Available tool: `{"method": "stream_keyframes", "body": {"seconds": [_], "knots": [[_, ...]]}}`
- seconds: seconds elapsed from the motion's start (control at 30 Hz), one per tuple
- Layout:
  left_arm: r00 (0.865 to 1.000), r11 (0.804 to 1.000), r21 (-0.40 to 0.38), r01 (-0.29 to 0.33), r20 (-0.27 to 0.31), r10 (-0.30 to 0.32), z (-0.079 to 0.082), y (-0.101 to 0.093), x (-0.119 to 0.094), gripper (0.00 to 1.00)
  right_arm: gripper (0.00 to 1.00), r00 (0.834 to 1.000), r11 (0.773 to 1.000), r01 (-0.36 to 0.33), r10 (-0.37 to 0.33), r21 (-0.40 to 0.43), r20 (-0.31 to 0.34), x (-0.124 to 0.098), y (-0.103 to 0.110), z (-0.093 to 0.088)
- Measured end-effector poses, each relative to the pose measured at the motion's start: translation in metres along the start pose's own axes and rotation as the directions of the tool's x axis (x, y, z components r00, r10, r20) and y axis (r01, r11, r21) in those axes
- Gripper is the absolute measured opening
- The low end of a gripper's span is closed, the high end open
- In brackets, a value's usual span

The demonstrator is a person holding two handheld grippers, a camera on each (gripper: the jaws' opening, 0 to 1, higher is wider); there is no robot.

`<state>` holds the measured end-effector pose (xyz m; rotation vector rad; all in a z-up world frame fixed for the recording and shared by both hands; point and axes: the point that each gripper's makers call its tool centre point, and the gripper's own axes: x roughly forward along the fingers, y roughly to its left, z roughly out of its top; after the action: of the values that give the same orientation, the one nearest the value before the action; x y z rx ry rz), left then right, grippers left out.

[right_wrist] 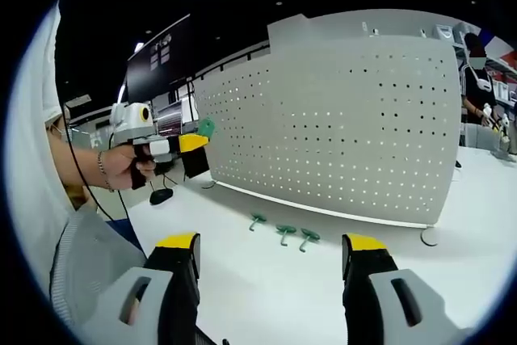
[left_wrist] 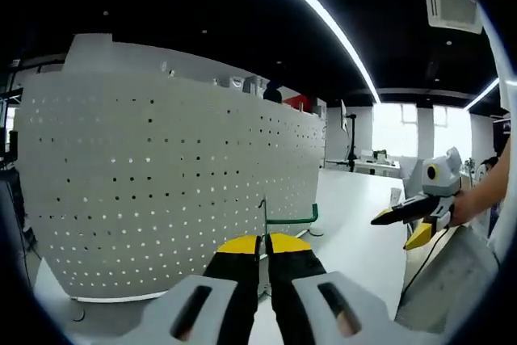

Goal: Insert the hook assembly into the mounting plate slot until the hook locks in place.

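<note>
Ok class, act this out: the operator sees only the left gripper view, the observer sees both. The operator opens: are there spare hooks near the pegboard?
Observer: Yes, three green hooks lie on the table in front of the pegboard.
Operator: Is the right gripper carrying one?
Observer: No, the right gripper is open wide, with nothing between its jaws.
Operator: How does my left gripper look from that side?
Observer: The left gripper holds its held hook by the pegboard's end edge. I cannot tell whether it touches.
</note>
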<state>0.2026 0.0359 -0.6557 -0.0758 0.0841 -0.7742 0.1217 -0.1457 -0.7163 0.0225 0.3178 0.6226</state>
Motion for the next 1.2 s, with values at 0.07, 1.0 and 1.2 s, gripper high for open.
{"method": "stream_keyframes", "body": {"seconds": [0.07, 1.0, 1.2], "knots": [[1.000, 1.000, -0.019, -0.009, 0.022, 0.009, 0.006, 0.000, -0.002, 0.03, 0.69, 1.000, 1.000, -0.001, 0.001, 0.001, 0.001, 0.000, 0.000, 0.000], [0.999, 0.999, -0.041, -0.025, 0.039, 0.026, 0.009, -0.002, -0.006, 0.03, 0.70, 0.986, 0.999, -0.038, 0.043, -0.033, 0.159, -0.006, 0.012, 0.038], [0.999, 0.999, -0.043, -0.027, 0.038, 0.028, 0.008, -0.002, -0.006, 0.03, 0.69, 0.985, 0.998, -0.052, 0.056, -0.031, 0.165, -0.004, 0.015, 0.041]]}}
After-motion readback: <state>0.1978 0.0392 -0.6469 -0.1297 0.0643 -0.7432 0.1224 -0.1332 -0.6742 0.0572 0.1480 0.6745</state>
